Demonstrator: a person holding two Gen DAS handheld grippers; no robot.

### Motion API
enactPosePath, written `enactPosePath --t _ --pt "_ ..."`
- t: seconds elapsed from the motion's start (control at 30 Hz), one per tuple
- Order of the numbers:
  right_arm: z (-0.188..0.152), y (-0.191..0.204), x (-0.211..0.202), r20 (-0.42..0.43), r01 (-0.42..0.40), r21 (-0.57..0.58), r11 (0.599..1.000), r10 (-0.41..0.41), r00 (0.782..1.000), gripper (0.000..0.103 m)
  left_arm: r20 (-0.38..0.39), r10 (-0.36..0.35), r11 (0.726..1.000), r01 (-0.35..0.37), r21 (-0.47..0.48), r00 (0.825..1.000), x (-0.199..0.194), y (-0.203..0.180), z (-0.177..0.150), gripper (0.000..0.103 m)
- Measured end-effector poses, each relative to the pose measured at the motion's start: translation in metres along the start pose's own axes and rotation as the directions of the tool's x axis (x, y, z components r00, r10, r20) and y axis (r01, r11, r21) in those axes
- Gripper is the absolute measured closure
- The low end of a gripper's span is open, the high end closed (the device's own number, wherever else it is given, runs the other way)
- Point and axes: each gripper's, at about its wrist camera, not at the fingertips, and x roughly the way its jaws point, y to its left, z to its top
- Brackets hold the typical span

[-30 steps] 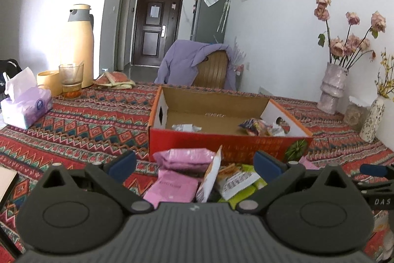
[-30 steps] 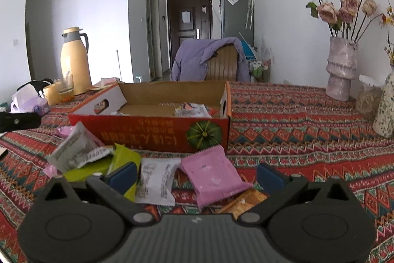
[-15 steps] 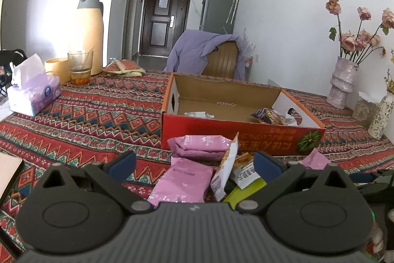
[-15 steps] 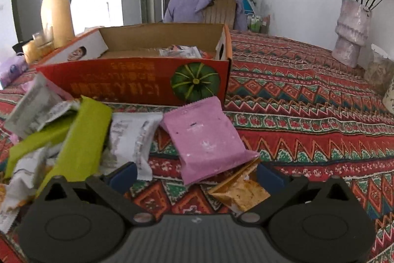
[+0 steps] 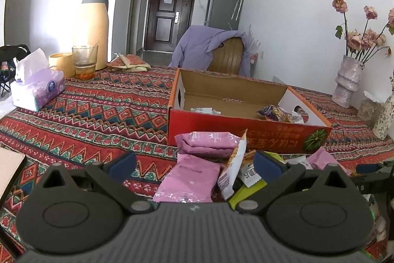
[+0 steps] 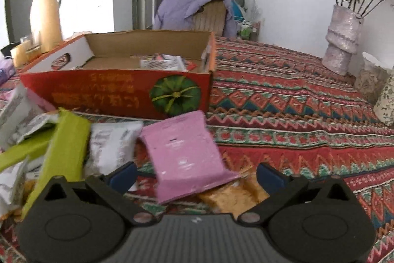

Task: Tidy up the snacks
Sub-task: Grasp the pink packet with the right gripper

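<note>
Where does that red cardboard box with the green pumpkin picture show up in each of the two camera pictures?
Left wrist view: the box sits right of centre, pumpkin picture at its right end.
Right wrist view: the box sits left of centre, pumpkin picture again at its right end.
Shared landmark: the chair draped in purple cloth behind it.

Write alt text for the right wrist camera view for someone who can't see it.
The open right gripper hovers low over a pink snack packet lying on an orange packet, on a red patterned tablecloth. Green and white packets pile at left, before an open red cardboard box holding a few snacks.
</note>
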Motion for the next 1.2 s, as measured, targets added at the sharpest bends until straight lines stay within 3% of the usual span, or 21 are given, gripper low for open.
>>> enactPosePath --t 0.27,0.5,0.8,1.0,1.2 --pt "0.008 -0.002 0.023 -0.028 -0.017 -0.028 0.999 0.017 0.999 0.001 -0.017 0.01 1.0 -0.01 -0.008 1.0 0.004 0.001 -0.002 0.0" --pt "0.008 -0.007 0.028 0.007 -0.082 0.021 0.996 0.081 0.997 0.019 -0.044 0.029 1.0 -0.03 -0.008 0.999 0.01 0.007 -0.002 0.0" --pt "0.005 -0.006 0.02 0.03 -0.102 0.014 0.995 0.101 0.994 0.041 -0.105 0.094 0.995 -0.098 -0.03 0.99 0.023 0.016 -0.009 0.0" --pt "0.004 -0.013 0.011 0.066 -0.084 0.057 0.995 0.08 0.995 0.041 -0.173 0.112 0.993 -0.119 -0.028 0.979 0.042 0.025 -0.009 0.0" --pt "0.001 -0.017 -0.007 0.121 -0.071 0.097 0.993 0.059 0.991 0.041 -0.211 0.118 0.993 -0.112 0.041 0.97 0.064 0.017 -0.007 0.0"
